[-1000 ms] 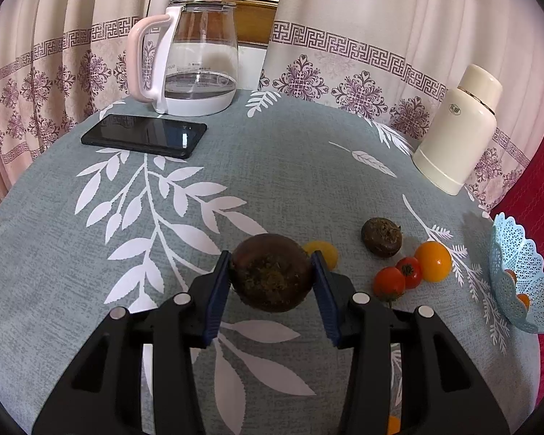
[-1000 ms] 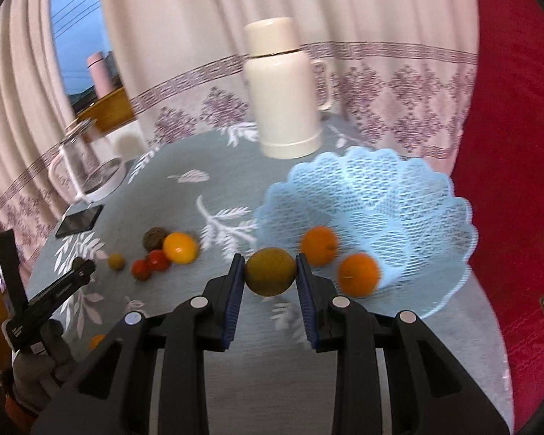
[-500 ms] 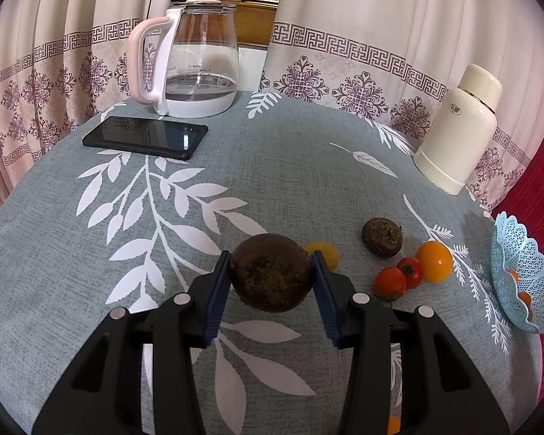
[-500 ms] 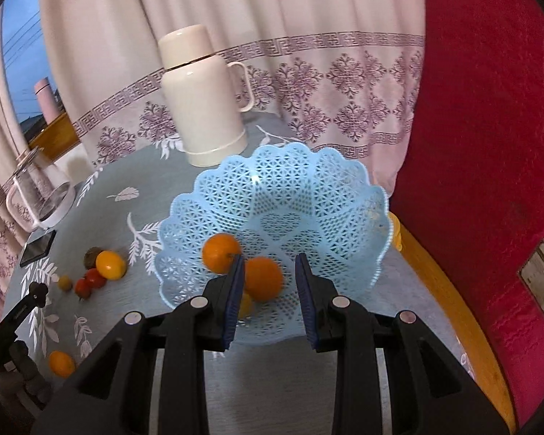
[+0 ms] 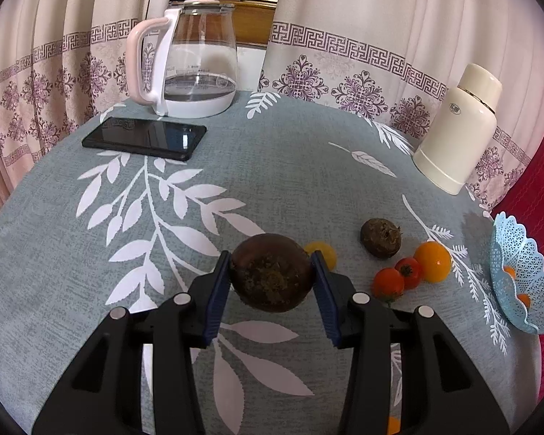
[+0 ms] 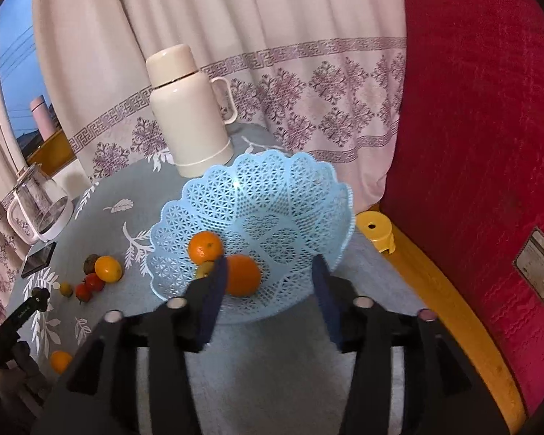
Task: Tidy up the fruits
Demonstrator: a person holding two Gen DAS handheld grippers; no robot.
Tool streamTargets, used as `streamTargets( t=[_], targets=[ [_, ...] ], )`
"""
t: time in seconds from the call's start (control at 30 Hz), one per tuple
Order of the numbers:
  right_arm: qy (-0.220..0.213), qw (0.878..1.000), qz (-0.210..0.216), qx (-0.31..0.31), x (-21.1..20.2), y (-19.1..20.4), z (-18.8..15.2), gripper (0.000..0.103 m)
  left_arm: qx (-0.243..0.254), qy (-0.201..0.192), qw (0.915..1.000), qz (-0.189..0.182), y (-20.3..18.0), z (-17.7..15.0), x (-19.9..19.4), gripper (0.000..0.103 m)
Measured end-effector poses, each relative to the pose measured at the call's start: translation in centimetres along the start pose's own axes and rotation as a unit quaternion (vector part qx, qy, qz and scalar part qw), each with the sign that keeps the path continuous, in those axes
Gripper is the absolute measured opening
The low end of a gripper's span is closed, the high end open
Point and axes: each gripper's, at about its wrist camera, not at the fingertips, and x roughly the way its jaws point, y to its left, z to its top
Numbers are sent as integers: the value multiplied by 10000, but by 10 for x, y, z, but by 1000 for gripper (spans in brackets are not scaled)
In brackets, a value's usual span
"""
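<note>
While left gripper (image 5: 271,277) clamps brown fruit (image 5: 272,272) | right gripper (image 6: 268,282) tilted over basket (image 6: 308,181), jaws opening

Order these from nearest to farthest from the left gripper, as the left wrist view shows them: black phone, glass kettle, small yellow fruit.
1. small yellow fruit, just behind the right finger of the left gripper.
2. black phone, far left on the cloth.
3. glass kettle, behind the phone, by the curtain.
</note>
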Motion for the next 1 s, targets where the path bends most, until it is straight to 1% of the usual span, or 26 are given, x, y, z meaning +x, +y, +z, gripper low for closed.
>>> streamTargets(
  t=[0.17, 0.23, 0.3, 0.37, 0.47, 0.7, 0.9, 1.0],
  targets=[
    [34, 9999, -93, 103, -4, -17, -10, 50, 88, -113, 9998, -101, -13, 7, -15, 45],
    [88, 9998, -98, 173, -2, -24, -13, 50, 181, -170, 9995, -199, -25, 10, -24, 45],
    [138, 9996, -95, 237, 1, -29, -16, 52, 252, -194, 9991, -292, -35, 11, -30, 45],
    [165, 9994, -71, 297, 3, -33, -18, 58, 339, -203, 9983, -433, -50, 12, -36, 45],
    [202, 9993, -21, 300, 4, -35, -21, 60, 474, -198, 9970, -585, -70, 12, -41, 45],
    [405, 9987, 120, 298, 11, -38, -34, 60, 892, -118, 9910, -992, -127, 9, -45, 45],
    [411, 9985, 212, 278, 13, -36, -35, 65, 1378, -173, 9817, -1300, -181, 2, -46, 46],
    [419, 9983, 264, 300, 14, -37, -37, 65, 1423, -102, 9805, -1350, -193, 1, -42, 46]
  ],
)
